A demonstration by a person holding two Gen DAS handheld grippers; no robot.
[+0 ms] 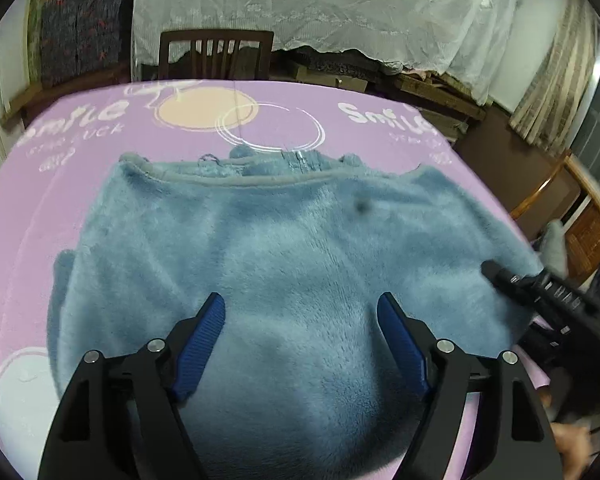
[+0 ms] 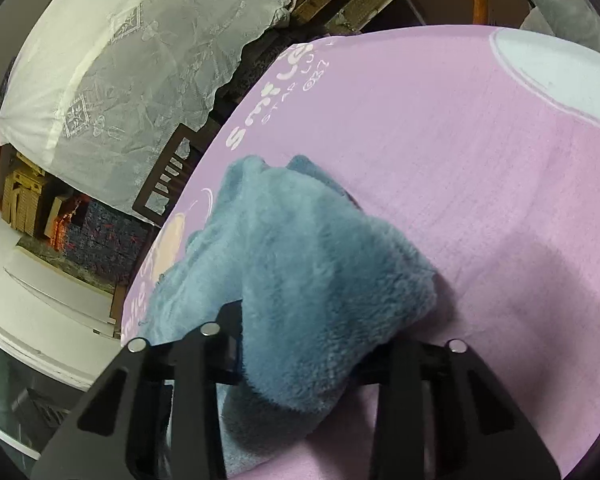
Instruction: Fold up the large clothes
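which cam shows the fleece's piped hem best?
Left wrist: the fleece lies spread out, grey piped hem visible across its far edge. Right wrist shows only a bunched fold, no hem.

You're working in dim, cool indoor light, no hard glare anywhere. Both fisheye views bend hard at the rims, with black corners vignetting each picture. From your left wrist, the right gripper (image 1: 540, 292) smears with motion blur at the edge, while the fleece garment (image 1: 284, 248) stays fairly crisp. From your right wrist, the fleece bunches close to the lens and goes soft, casting a gentle shadow on the pink cloth (image 2: 480, 200).
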